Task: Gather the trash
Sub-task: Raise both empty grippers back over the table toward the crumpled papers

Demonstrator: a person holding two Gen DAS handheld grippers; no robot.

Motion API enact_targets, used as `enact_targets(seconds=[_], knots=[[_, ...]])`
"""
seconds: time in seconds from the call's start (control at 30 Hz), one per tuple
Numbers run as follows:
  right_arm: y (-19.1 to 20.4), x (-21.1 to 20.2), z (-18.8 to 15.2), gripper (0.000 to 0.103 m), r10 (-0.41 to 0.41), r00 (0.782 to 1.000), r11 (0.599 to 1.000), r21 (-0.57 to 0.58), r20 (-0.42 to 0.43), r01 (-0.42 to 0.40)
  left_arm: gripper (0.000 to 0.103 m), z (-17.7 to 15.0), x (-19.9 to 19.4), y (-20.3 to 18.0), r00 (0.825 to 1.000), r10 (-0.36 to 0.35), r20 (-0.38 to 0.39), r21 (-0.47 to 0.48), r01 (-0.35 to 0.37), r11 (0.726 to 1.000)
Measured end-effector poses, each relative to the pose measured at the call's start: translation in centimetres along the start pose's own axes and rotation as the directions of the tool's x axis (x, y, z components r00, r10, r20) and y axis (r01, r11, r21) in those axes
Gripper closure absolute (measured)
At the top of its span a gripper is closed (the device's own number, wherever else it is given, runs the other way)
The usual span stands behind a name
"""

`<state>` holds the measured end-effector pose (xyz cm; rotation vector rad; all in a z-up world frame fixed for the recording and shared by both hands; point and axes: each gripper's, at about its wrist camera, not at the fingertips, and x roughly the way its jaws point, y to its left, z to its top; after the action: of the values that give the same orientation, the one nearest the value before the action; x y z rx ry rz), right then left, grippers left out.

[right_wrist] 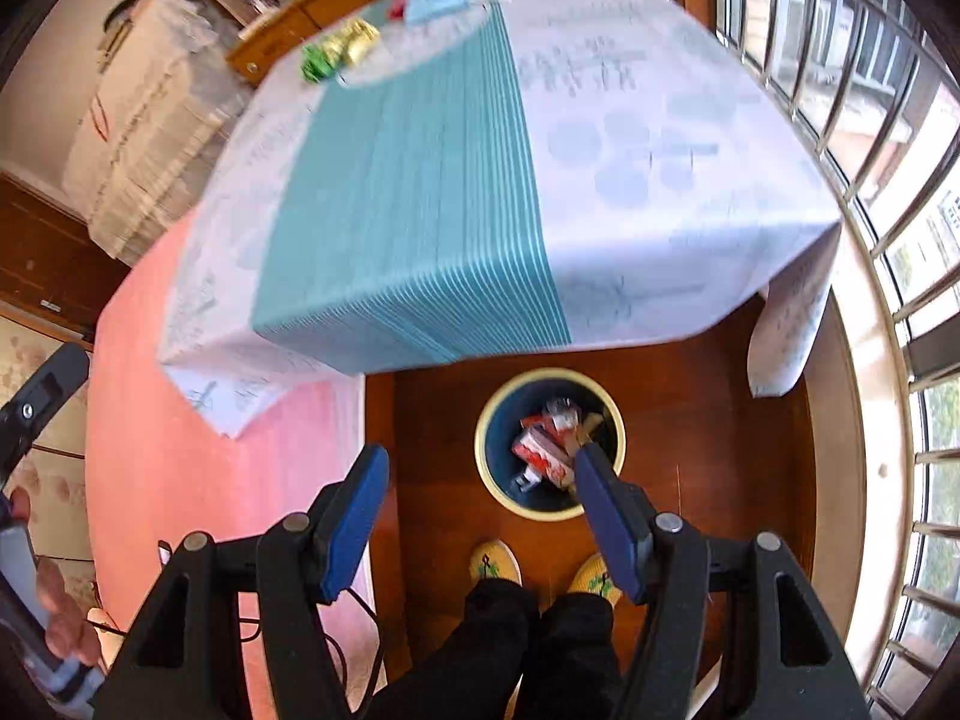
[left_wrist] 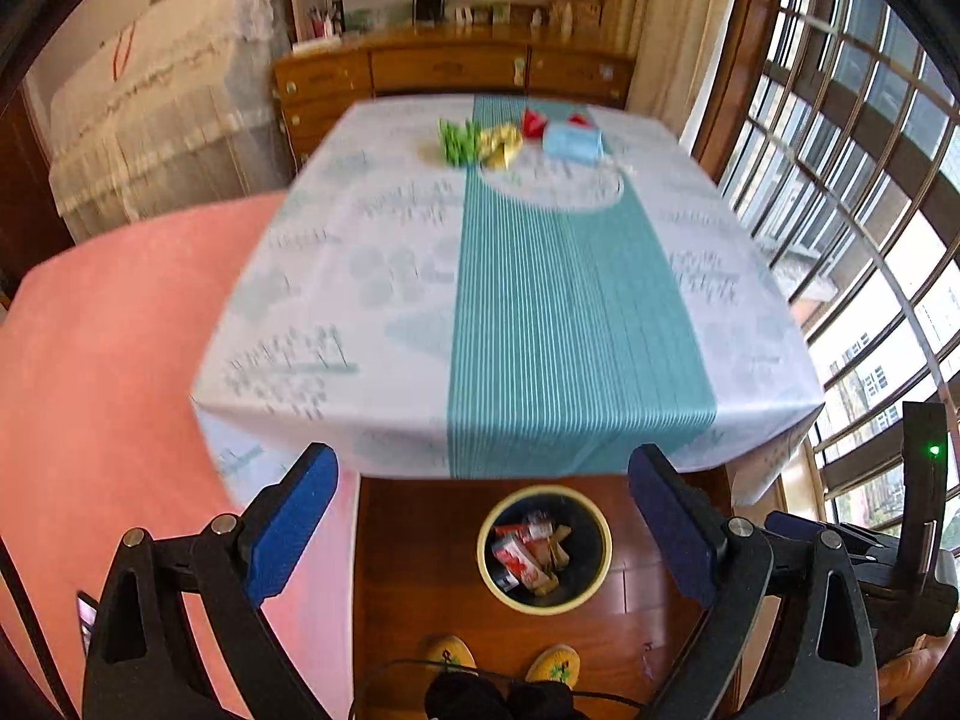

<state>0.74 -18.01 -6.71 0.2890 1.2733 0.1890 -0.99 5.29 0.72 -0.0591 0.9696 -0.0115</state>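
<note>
Left gripper [left_wrist: 483, 516]: fingers wide apart, empty.
Table trash, far end: green wrapper [left_wrist: 457, 141], gold wrapper [left_wrist: 501, 144], red wrapper [left_wrist: 532, 122], blue mask [left_wrist: 573, 142].
Bin [left_wrist: 489, 576]: floor, holds wrappers.
Right gripper [right_wrist: 480, 510]: fingers apart, empty, above bin.

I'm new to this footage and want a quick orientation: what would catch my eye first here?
The table with its teal-striped white cloth fills the middle; a bright cluster of trash sits at its far end: green, gold and red wrappers and a blue face mask. On the wood floor below the near edge stands a yellow-rimmed bin already holding wrappers. Both grippers' jaws are open and empty.
</note>
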Motion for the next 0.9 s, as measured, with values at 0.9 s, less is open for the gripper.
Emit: enact_targets(seconds=[0.9], knots=[[3.0,-5.9,14.7,0.038,0.104,0.971,0.987,-0.143,0.217,-0.074,0.006,14.5,-4.3,-2.3,0.979,0.104,0.177,-0.001,-0.106,0.994]])
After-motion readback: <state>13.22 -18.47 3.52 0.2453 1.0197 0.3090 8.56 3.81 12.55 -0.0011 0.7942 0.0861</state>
